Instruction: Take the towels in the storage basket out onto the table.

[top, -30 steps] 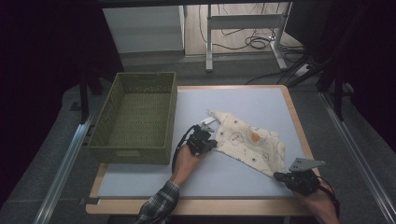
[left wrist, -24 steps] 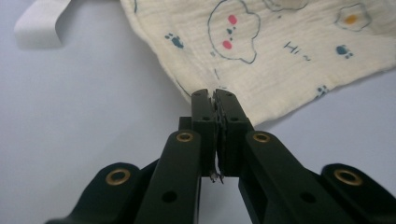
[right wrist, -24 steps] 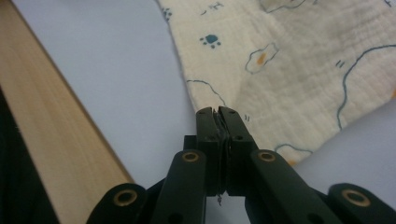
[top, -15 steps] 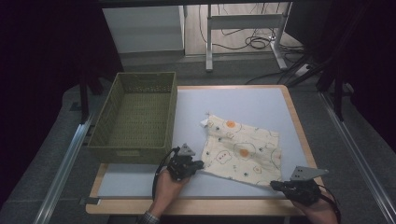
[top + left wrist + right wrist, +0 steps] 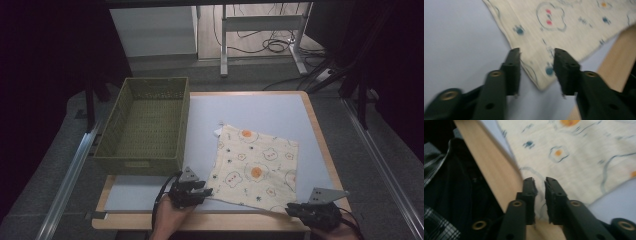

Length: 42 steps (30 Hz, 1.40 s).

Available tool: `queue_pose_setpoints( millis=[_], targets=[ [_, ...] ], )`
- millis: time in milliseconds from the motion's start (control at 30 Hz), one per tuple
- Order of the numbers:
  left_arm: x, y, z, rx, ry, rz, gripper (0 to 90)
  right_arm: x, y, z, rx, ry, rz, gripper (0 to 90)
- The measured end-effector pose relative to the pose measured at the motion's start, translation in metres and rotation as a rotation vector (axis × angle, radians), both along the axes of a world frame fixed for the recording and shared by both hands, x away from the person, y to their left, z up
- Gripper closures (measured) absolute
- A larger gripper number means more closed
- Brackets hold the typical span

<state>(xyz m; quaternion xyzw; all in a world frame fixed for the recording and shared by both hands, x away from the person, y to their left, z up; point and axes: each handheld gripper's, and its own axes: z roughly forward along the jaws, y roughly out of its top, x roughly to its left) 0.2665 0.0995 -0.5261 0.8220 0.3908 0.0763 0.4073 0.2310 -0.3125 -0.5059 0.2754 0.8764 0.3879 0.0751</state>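
1. Centrally, the patterned cloth (image 5: 257, 167) is spread flat on the pale blue table (image 5: 260, 110), right of the green woven basket (image 5: 145, 125).
2. At the cloth's near left corner, the left gripper (image 5: 536, 53) is seen with jaws apart, having just been opening; the corner lies between them, unpressed.
3. At the near right corner, the right gripper (image 5: 539, 180) is shown with jaws narrowly parted, just opening, cloth edge between them.

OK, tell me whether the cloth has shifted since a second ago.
Yes. The cloth has been drawn toward the table's near edge, away from the basket's far end, and now lies spread flatter.
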Motion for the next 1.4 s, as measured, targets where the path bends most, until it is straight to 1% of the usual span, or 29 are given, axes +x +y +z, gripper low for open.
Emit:
queue_pose_setpoints(
  millis=[33,67,100,133,200,233,367,400,433,467,533,600,633,667,700,733,800,867,933,1000,1033,1100,1167,1200,1233,1333,1400],
  targets=[
    [0.005,-0.002,0.002,-0.005,-0.005,0.001,49.6,0.003,-0.001,0.003,0.004,-0.007,-0.012,71.6],
    [0.005,-0.002,0.002,-0.005,-0.005,0.001,47.2,0.006,-0.002,0.005,0.006,-0.012,-0.028,69.1],
    [0.017,-0.009,0.005,-0.009,-0.017,0.002,44.5,0.010,-0.003,0.007,0.007,-0.017,-0.044,67.0],
    [0.023,-0.014,0.006,-0.004,-0.028,-0.004,42.0,0.015,-0.004,0.009,0.010,-0.020,-0.057,64.7],
    [0.036,-0.023,0.008,0.013,-0.046,-0.009,39.8,0.026,-0.006,0.011,0.006,-0.030,-0.094,61.6],
    [0.043,-0.027,0.009,0.013,-0.050,-0.011,38.8,0.032,-0.007,0.011,0.002,-0.031,-0.109,60.3],
    [0.073,-0.041,0.010,0.017,-0.052,-0.007,34.2,0.054,-0.010,0.011,0.001,-0.038,-0.164,54.1],
    [0.073,-0.041,0.010,0.017,-0.052,-0.007,32.8,0.059,-0.011,0.010,-0.001,-0.040,-0.182,53.3],
    [0.087,-0.046,0.011,0.025,-0.055,0.003,32.5,0.065,-0.013,0.010,0.000,-0.041,-0.196,51.7],
    [0.093,-0.047,0.012,0.029,-0.057,0.009,32.0,0.070,-0.014,0.010,0.005,-0.036,-0.207,50.3],
    [0.105,-0.050,0.013,0.047,-0.081,0.028,31.8,0.079,-0.016,0.009,0.001,-0.030,-0.228,47.1],
    [0.118,-0.054,0.014,0.075,-0.094,0.044,31.8,0.089,-0.018,0.008,-0.002,-0.034,-0.245,44.7],
    [0.124,-0.055,0.014,0.081,-0.096,0.051,31.8,0.093,-0.019,0.008,-0.002,-0.032,-0.258,44.2],
    [0.124,-0.055,0.014,0.081,-0.096,0.051,31.8,0.093,-0.019,0.008,-0.002,-0.032,-0.258,44.2],
    [0.138,-0.059,0.014,0.095,-0.103,0.061,32.0,0.103,-0.021,0.008,-0.006,-0.042,-0.275,42.7],
    [0.144,-0.060,0.013,0.100,-0.104,0.072,32.9,0.108,-0.022,0.008,-0.012,-0.049,-0.290,42.5],
    [0.157,-0.064,0.012,0.111,-0.108,0.074,36.9,0.117,-0.023,0.009,-0.019,-0.072,-0.318,42.4],
    [0.169,-0.067,0.011,0.133,-0.111,0.087,40.4,0.126,-0.024,0.011,-0.023,-0.083,-0.335,42.4],
    [0.181,-0.068,0.011,0.136,-0.112,0.102,43.7,0.136,-0.025,0.013,-0.027,-0.090,-0.352,43.7],
    [0.192,-0.067,0.011,0.130,-0.111,0.110,47.5,0.146,-0.026,0.015,-0.027,-0.099,-0.372,48.0],
    [0.197,-0.067,0.010,0.126,-0.106,0.109,49.7,0.152,-0.027,0.015,-0.027,-0.090,-0.386,49.4],
    [0.206,-0.067,0.010,0.133,-0.113,0.118,53.3,0.164,-0.028,0.015,-0.033,-0.084,-0.413,54.3],
    [0.212,-0.066,0.009,0.136,-0.117,0.127,56.8,0.176,-0.029,0.012,-0.033,-0.066,-0.437,58.0],
    [0.215,-0.066,0.008,0.130,-0.117,0.129,58.3,0.182,-0.030,0.010,-0.033,-0.061,-0.447,58.9],
    [0.218,-0.065,0.008,0.121,-0.109,0.129,59.4,0.188,-0.031,0.008,-0.029,-0.054,-0.458,59.4],
    [0.224,-0.063,0.004,0.119,-0.095,0.128,61.1,0.201,-0.032,0.001,-0.040,-0.036,-0.485,59.7],
    [0.226,-0.063,0.003,0.121,-0.091,0.130,60.4,0.208,-0.035,-0.004,-0.036,-0.022,-0.500,59.6]
  ],
)
